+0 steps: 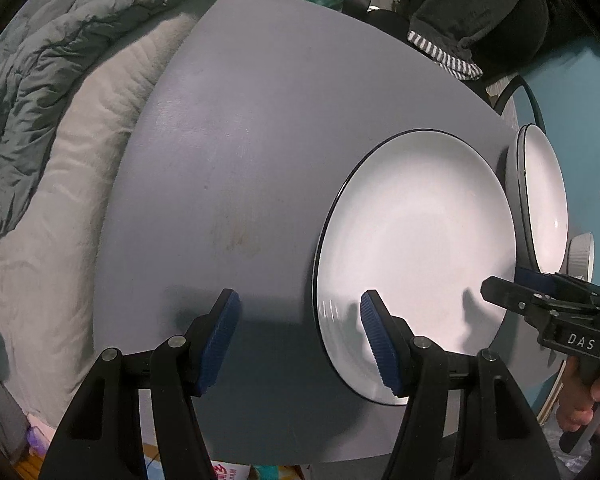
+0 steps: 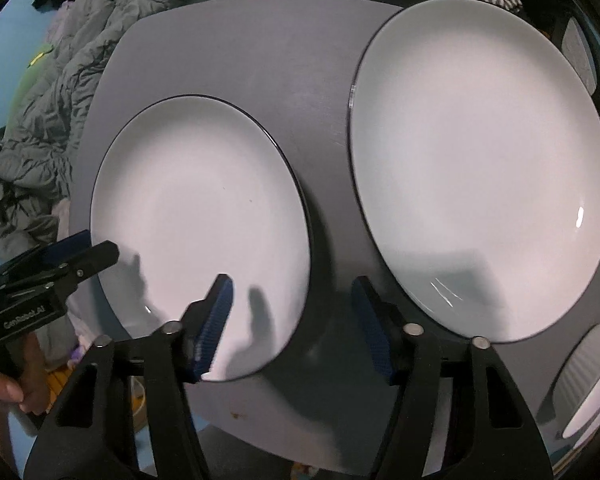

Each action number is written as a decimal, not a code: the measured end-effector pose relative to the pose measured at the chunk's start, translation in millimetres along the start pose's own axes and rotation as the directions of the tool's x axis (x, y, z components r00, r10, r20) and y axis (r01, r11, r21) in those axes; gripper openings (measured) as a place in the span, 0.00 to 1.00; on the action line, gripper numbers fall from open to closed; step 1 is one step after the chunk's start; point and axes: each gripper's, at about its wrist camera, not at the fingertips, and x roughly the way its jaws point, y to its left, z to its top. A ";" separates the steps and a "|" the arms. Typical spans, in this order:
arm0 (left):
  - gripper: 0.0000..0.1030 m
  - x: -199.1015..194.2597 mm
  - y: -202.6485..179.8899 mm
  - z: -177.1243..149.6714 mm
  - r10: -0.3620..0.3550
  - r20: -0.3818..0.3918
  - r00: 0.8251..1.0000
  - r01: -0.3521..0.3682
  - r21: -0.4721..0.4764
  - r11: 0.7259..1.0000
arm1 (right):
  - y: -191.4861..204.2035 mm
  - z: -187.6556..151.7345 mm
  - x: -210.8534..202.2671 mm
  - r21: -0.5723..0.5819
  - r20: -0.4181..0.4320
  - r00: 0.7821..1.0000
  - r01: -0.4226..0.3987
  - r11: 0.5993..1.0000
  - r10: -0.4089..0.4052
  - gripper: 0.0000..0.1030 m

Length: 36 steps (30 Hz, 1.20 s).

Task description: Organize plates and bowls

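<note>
Two white plates with dark rims lie on a grey table (image 1: 236, 152). The smaller plate (image 1: 416, 248) (image 2: 204, 216) lies left of the larger plate (image 1: 544, 200) (image 2: 480, 168). A white ribbed bowl (image 2: 592, 380) (image 1: 580, 254) stands at the table's near right. My left gripper (image 1: 300, 340) is open and empty, its right finger over the smaller plate's near rim. My right gripper (image 2: 292, 324) is open and empty above the gap between the plates; it also shows in the left wrist view (image 1: 540, 288). The left gripper shows at the left edge of the right wrist view (image 2: 60, 264).
A rumpled grey-green duvet (image 1: 52, 100) and pale bedding (image 1: 60, 240) lie left of the table. Dark clothes and a striped cloth (image 1: 448, 56) hang over a chair at the back right. Boxes and bags (image 1: 228, 472) lie on the floor below the near edge.
</note>
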 end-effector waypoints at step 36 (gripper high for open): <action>0.21 6.6 -4.1 11.9 -0.068 -0.015 0.998 0.069 0.064 0.996 | -11.2 12.1 11.1 0.099 0.020 0.996 -0.083 0.992 0.082 0.19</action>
